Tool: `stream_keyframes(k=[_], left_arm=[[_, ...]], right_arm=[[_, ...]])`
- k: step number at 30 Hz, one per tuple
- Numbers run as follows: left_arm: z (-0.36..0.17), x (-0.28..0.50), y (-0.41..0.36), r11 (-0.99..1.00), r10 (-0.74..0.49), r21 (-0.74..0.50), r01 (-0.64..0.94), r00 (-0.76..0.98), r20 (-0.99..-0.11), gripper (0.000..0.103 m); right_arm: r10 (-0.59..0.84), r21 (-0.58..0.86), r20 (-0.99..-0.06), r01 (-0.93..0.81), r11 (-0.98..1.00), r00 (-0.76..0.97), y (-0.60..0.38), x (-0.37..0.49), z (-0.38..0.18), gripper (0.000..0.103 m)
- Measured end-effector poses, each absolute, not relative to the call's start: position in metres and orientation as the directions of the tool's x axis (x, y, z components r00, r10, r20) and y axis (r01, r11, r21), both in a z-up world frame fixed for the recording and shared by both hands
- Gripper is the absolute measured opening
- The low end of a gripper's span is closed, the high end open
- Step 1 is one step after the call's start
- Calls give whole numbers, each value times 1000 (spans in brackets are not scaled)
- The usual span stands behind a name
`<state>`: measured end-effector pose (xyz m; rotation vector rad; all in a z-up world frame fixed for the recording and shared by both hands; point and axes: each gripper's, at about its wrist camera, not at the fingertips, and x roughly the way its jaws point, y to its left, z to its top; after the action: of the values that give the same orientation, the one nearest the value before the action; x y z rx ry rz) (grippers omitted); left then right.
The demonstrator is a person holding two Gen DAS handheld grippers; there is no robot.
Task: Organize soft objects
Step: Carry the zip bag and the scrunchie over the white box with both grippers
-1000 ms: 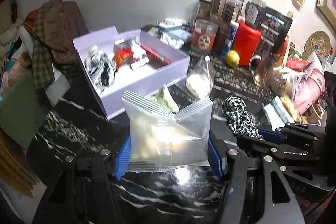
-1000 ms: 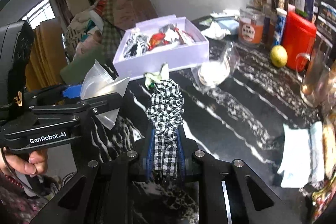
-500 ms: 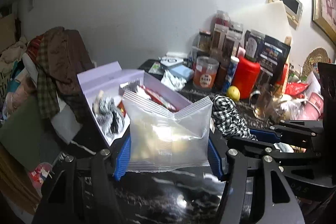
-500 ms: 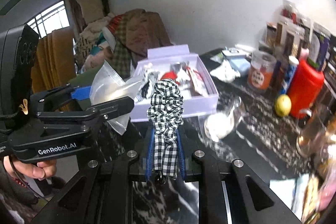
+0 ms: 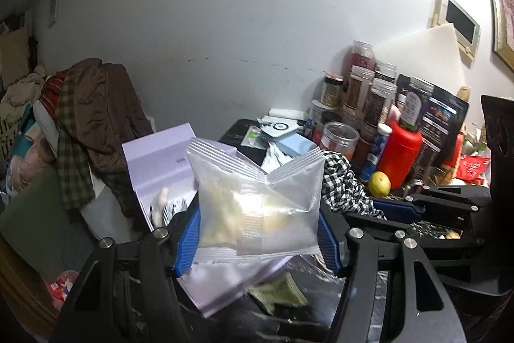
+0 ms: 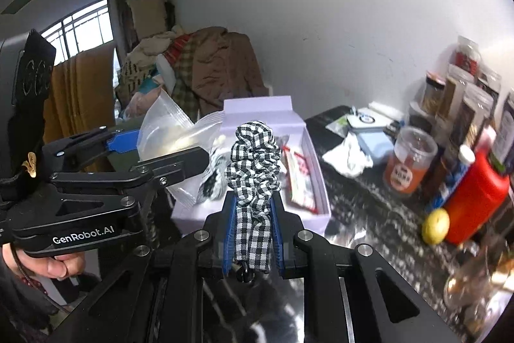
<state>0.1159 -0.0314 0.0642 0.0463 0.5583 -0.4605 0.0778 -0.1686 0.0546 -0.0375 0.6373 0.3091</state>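
My left gripper [image 5: 257,230] is shut on a clear zip bag [image 5: 257,201] with pale soft contents and holds it in the air above the near end of the open lilac box [image 5: 160,159]. My right gripper [image 6: 252,214] is shut on a black-and-white checked scrunchie [image 6: 253,163] and holds it up in front of the same lilac box [image 6: 311,182]. The scrunchie [image 5: 343,185] also shows just right of the bag in the left wrist view. The left gripper and bag [image 6: 163,134] show at the left of the right wrist view. The box holds wrappers and a striped soft item [image 6: 212,179].
The black marble table [image 6: 359,211] carries jars [image 5: 363,95], a red canister [image 5: 398,156], a lemon [image 5: 379,184] and an orange-filled jar [image 6: 409,163] at the right. A heap of clothes [image 5: 90,118] lies behind the box at the left. A green packet [image 5: 279,294] lies below the bag.
Both grippers have risen and moved towards the lilac box, each still holding its item. The bag now hangs over the box's near end.
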Motion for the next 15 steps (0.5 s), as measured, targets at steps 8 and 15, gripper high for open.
stream_keyframes(k=[8,15], left_arm=[[52,164,-30,914,-371,-66,400,759,-535,62],[35,199,-32,922,-351,-72,381,741,-572,62]], right_arm=[[275,41,-594,-313,949,756,-165,124,52,20],[271,24,-612,-325,945,743,-162,161,41,20]])
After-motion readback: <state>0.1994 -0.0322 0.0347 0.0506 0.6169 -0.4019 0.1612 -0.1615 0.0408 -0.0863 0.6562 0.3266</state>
